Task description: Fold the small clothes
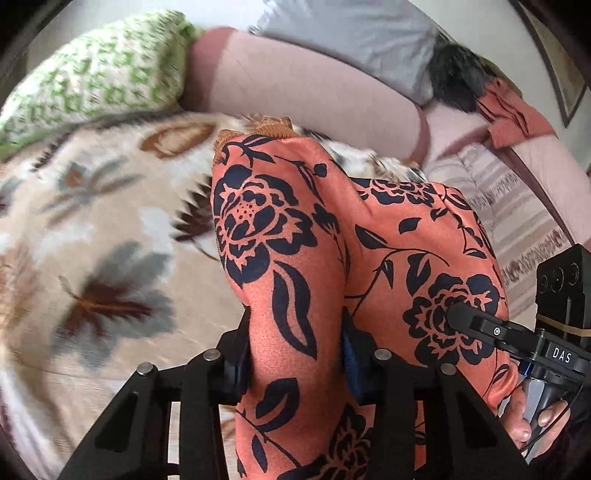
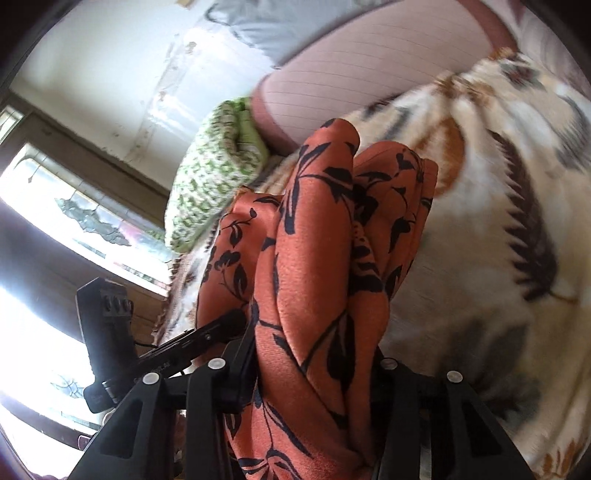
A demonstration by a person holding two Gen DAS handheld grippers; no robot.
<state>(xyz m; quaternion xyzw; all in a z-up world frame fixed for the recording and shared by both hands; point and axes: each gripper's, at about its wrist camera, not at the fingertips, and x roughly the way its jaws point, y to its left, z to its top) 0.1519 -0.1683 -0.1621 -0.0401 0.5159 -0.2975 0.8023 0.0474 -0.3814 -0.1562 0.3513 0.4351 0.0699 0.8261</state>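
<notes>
Orange floral garment — bunched lengthwise, running away from left gripper.

Background from my feed: a cream blanket with brown and grey leaf print covers the bed. At its head I see a pink ribbed bolster with darker end bands, a green-and-white patterned pillow touching one end of it, and a grey pillow behind. Dark furry item beside the grey pillow, can't tell what. Rust-coloured cloth bunched near it, above striped bedding. On right wrist view: white wall and a bright window.
</notes>
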